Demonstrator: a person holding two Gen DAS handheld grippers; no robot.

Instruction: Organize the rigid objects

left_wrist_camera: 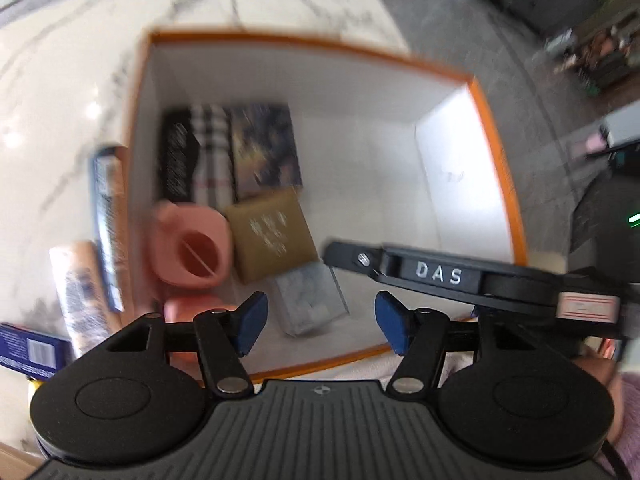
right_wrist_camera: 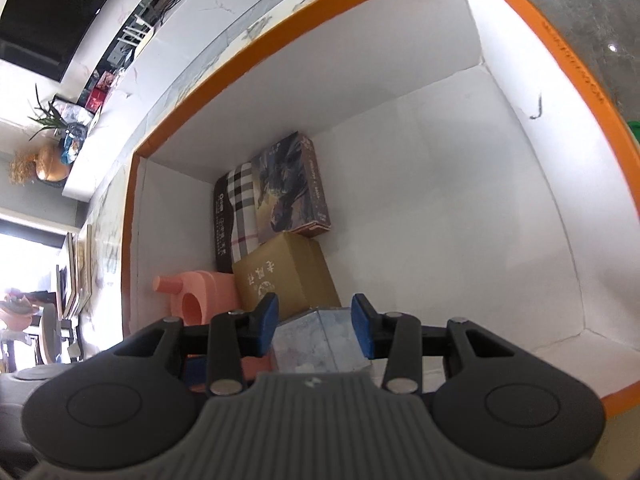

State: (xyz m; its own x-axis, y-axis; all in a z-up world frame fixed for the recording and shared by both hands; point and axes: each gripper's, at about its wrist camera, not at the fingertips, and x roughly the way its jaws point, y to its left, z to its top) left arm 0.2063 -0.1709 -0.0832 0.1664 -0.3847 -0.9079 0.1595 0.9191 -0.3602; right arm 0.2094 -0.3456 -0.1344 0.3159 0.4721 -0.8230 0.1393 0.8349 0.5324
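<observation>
An orange-rimmed white box (left_wrist_camera: 500, 168) (right_wrist_camera: 360, 24) lies open below both grippers. Along its left side lie a black carton (left_wrist_camera: 178, 156), a plaid carton (left_wrist_camera: 212, 152) (right_wrist_camera: 240, 208), a dark painted carton (left_wrist_camera: 264, 148) (right_wrist_camera: 292, 192), a tan carton (left_wrist_camera: 272, 236) (right_wrist_camera: 280, 276) and a pink cup-like piece (left_wrist_camera: 192, 248) (right_wrist_camera: 200, 292). My right gripper (right_wrist_camera: 316, 330) is shut on a grey marbled box (right_wrist_camera: 316, 346) (left_wrist_camera: 312, 304) low inside the box, beside the tan carton. My left gripper (left_wrist_camera: 322, 320) hovers over the near rim, open, nothing between its pads. The right gripper's black body (left_wrist_camera: 440, 276) crosses the left wrist view.
Outside the box's left wall lie a narrow blue carton (left_wrist_camera: 106, 232), a pale tube (left_wrist_camera: 80, 280) and a dark blue carton (left_wrist_camera: 28, 352) on a marble surface (left_wrist_camera: 52, 100). The box's right half (right_wrist_camera: 460, 200) is bare white floor. A purple sleeve (left_wrist_camera: 626, 408) shows at the right.
</observation>
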